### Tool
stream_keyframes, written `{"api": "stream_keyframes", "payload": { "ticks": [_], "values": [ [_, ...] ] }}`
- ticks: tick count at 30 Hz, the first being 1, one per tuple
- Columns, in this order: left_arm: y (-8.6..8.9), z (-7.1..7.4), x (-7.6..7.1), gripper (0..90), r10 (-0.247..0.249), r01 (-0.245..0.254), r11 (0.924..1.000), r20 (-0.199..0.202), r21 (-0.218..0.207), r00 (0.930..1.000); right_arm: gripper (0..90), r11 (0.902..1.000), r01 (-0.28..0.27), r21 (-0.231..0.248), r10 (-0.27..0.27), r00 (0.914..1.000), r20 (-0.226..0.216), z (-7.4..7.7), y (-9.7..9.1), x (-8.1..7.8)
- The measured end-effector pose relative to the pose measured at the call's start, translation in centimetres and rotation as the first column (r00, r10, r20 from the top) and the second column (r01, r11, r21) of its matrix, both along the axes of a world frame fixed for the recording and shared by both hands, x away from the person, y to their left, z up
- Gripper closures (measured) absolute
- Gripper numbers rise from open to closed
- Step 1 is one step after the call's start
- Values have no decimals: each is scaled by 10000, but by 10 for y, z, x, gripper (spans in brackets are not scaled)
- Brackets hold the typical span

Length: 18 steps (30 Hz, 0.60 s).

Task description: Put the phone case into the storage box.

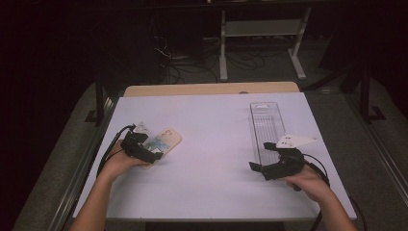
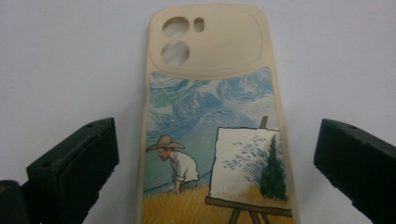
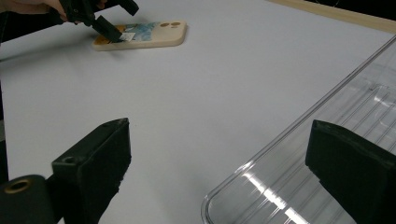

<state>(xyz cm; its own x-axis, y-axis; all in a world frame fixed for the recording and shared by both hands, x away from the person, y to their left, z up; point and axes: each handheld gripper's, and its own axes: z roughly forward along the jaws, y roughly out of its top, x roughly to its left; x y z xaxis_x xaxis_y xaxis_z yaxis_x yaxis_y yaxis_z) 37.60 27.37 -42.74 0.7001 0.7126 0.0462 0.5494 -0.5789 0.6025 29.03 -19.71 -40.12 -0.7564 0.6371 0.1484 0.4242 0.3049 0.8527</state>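
Left gripper (image 2: 212, 154) wide open, straddling painted phone case (image 2: 212, 135) flat on white table (image 1: 211, 125), likely lining up a grasp. Right gripper (image 3: 224, 168) open, empty, beside clear tray (image 3: 327, 154).

A white table top (image 1: 211, 144) fills the middle of the frame, with a strip of pale wood (image 1: 211, 89) along its far edge. At the top of the frame, a white metal stand (image 1: 262, 29) sits on the dark floor among loose black cables (image 1: 192, 62).
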Motion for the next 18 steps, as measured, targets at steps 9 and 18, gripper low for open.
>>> {"api": "stream_keyframes", "payload": {
  "ticks": [9, 18],
  "values": [
    [-5, -5, 1, 10, 236, -236, 9997, -17, 22, 9997, 63, 10000, 8, 1, -8, 10000, -10, 0, 0, 0],
    [-6, -11, 2, 50, 278, -278, 9996, -40, 95, 9996, 63, 10000, 1, 0, -1, 10000, -5, 0, 0, 0]
  ]
}}
